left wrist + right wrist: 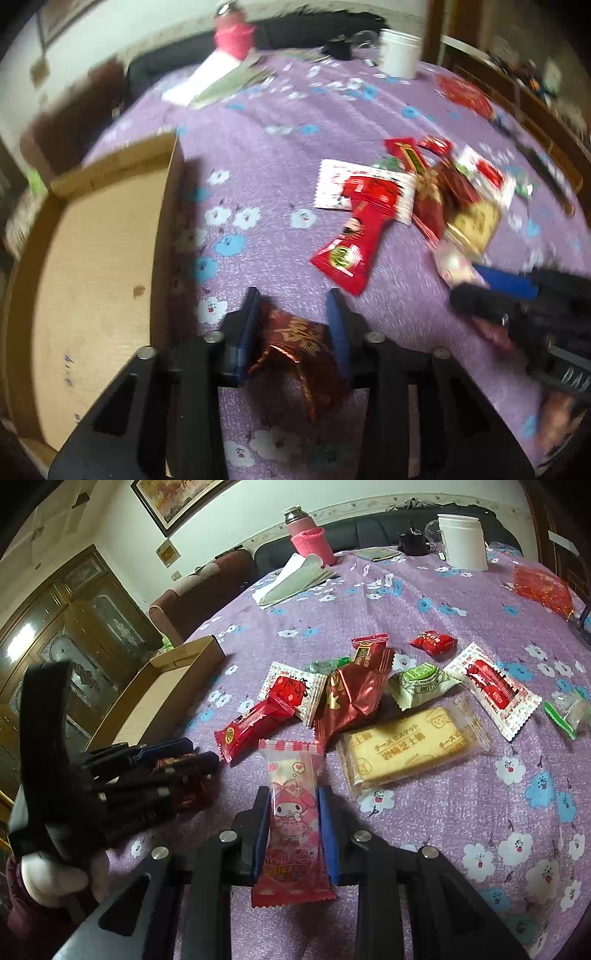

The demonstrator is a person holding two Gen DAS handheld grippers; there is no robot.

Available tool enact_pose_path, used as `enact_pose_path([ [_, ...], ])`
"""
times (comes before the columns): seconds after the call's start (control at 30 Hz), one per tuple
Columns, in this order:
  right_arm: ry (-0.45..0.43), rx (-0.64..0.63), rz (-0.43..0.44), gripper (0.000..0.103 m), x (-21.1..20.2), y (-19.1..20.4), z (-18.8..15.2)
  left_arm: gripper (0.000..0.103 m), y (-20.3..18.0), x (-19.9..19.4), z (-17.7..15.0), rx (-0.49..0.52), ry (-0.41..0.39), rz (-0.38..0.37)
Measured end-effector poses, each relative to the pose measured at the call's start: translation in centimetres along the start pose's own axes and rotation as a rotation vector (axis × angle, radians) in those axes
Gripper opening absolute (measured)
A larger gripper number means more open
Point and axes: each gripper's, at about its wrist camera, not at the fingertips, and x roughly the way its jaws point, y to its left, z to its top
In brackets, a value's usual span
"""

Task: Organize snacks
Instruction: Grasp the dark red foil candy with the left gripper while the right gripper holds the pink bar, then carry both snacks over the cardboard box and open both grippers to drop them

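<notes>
My left gripper [293,314] is shut on a dark red foil snack [295,347] just above the purple flowered cloth, right of the shallow cardboard box [96,251]. My right gripper [293,805] is shut on a pink My Melody snack packet [293,812], held over the cloth. Loose snacks lie ahead: a red stick packet [258,727], a dark red foil packet [351,698], a cheese biscuit pack [410,746], a green packet [421,683], and a white-and-red packet [491,690]. The left gripper [184,757] shows at the left of the right wrist view.
A white jar [463,541], a pink-sleeved bottle [306,535], papers [295,579], and a red bag [543,587] stand at the table's far side. A sofa and a wooden cabinet lie beyond the table.
</notes>
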Motion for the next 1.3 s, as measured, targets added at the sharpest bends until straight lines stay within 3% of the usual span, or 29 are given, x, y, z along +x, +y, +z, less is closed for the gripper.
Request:
enact_pose_path([
  [0.1, -0.001, -0.009, -0.003, 0.027, 0.0, 0.1, 0.0, 0.024, -0.4, -1.0, -1.0, 0.024, -0.017, -0.040],
  [0.13, -0.003, -0.010, -0.005, 0.027, 0.0, 0.2, 0.0, 0.017, -0.2, -1.3, -1.3, 0.017, -0.023, -0.053],
  [0.23, -0.032, -0.028, -0.020, 0.027, -0.6, 0.7, -0.1, 0.012, 1.4, -2.6, -1.7, -0.051, -0.031, -0.130],
  [0.27, -0.041, -0.031, -0.027, 0.027, -0.8, 0.8, -0.2, 0.001, 1.9, -3.1, -1.8, -0.070, -0.039, -0.148],
  [0.47, -0.058, -0.025, -0.041, 0.027, -1.9, 1.0, -0.3, 0.002, 4.5, -7.0, -2.7, -0.170, -0.114, -0.307],
  [0.6, -0.046, -0.027, -0.032, 0.027, -2.2, 1.5, -0.3, 0.002, 5.0, -8.1, -2.7, -0.167, -0.131, -0.305],
  [0.73, -0.031, -0.036, -0.025, 0.027, -2.0, 2.0, -0.7, 0.002, 3.2, -7.2, -3.8, -0.089, -0.080, -0.274],
  [0.8, -0.027, -0.041, -0.027, 0.027, -2.0, 2.2, -0.9, 0.009, 2.2, -6.4, -4.2, -0.059, -0.053, -0.252],
  [0.87, -0.023, -0.039, -0.025, 0.027, -1.9, 2.2, -1.0, 0.013, 1.5, -6.4, -4.3, -0.033, -0.077, -0.224],
  [1.0, -0.022, -0.023, -0.015, 0.027, -2.0, 1.8, -1.1, 0.048, 0.5, -6.5, -4.0, -0.014, -0.084, -0.220],
  [1.1, -0.019, -0.021, -0.010, 0.028, -2.0, 1.6, -1.3, 0.051, 0.6, -6.6, -4.1, -0.018, -0.098, -0.222],
  [1.3, -0.018, -0.032, -0.010, 0.029, -1.7, 1.8, -1.4, 0.051, 0.5, -4.6, -4.5, -0.010, -0.012, -0.145],
])
